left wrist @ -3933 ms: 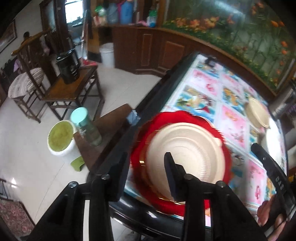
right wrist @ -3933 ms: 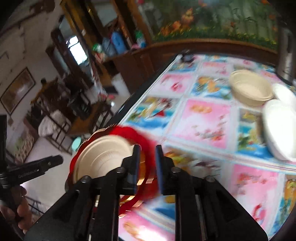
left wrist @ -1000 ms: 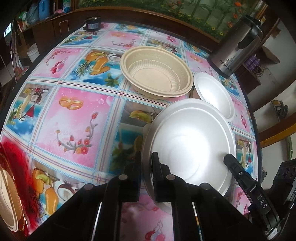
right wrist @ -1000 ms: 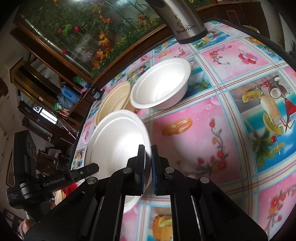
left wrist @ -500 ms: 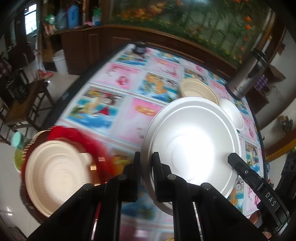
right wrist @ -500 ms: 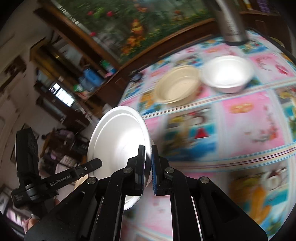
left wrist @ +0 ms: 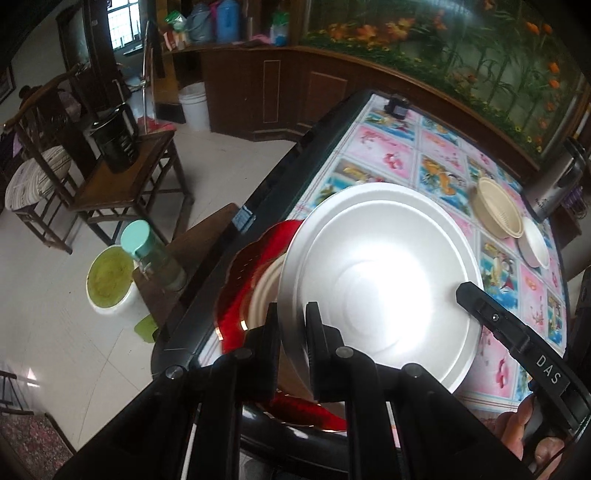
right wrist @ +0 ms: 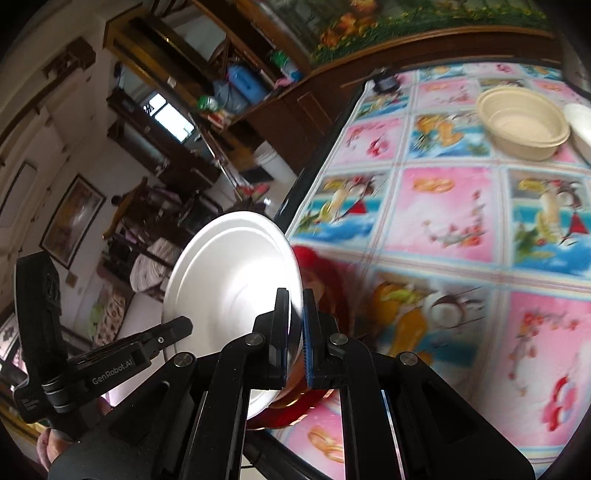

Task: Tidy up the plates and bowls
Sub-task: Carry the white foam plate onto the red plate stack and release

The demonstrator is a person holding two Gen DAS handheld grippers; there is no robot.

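Left wrist: both tools [left wrist: 291,325] [right wrist: 294,325] grip white plate [left wrist: 384,280]

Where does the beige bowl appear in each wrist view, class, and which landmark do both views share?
Left wrist view: beige bowl at far right, upper middle, beside the small white bowl.
Right wrist view: beige bowl at upper right.
Shared landmark: the large white plate.

Daylight enters from a window [left wrist: 123,27] at the far left; room moderately bright. Strong glare washes out the centre of the white plate [left wrist: 380,280]. Right wrist view shows motion blur across the tabletop [right wrist: 480,258]. Heavy fisheye curvature, black vignette at all corners.
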